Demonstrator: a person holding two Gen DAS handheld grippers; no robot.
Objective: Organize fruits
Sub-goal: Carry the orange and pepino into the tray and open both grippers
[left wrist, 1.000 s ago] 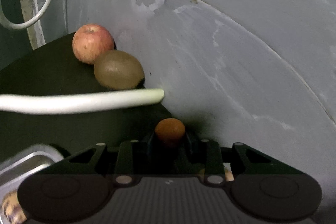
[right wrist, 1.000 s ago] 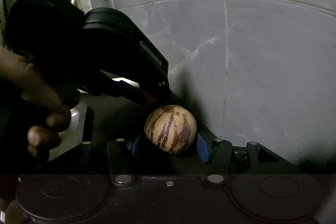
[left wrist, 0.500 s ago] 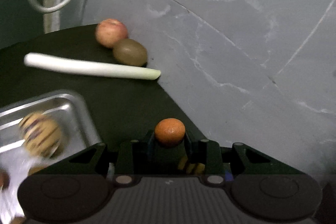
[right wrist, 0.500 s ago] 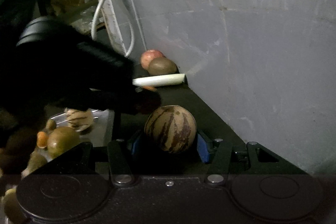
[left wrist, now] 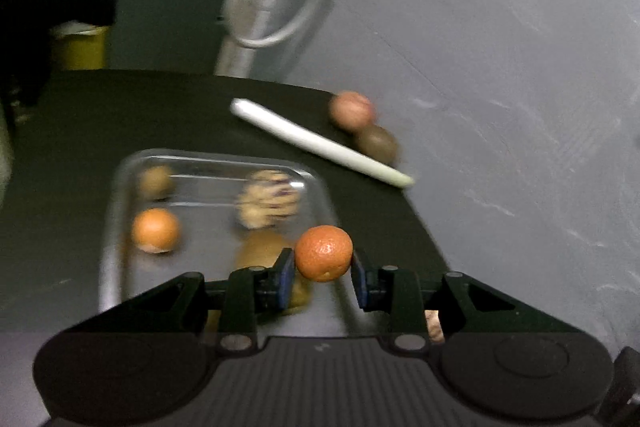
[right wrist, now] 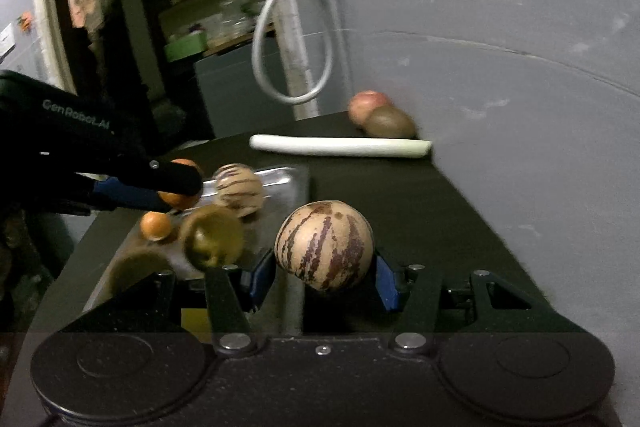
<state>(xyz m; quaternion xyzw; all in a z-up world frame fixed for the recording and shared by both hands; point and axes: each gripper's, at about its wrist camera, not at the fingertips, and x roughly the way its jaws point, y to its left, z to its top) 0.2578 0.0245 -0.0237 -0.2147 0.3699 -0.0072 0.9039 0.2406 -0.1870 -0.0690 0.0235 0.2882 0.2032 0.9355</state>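
My left gripper is shut on a small orange mandarin and holds it above the near right part of a metal tray. The tray holds another mandarin, a striped pepino melon and brownish fruits. My right gripper is shut on a large striped pepino melon, just right of the tray's right rim. The left gripper also shows in the right wrist view, over the tray.
A red apple and a kiwi lie against the grey wall at the far end of the dark table. A long white leek stalk lies in front of them. A white cable loop hangs behind.
Both grippers have pulled back from the wall and swung left toward the tray, each still holding its fruit. The tray and its fruits have come into full view.
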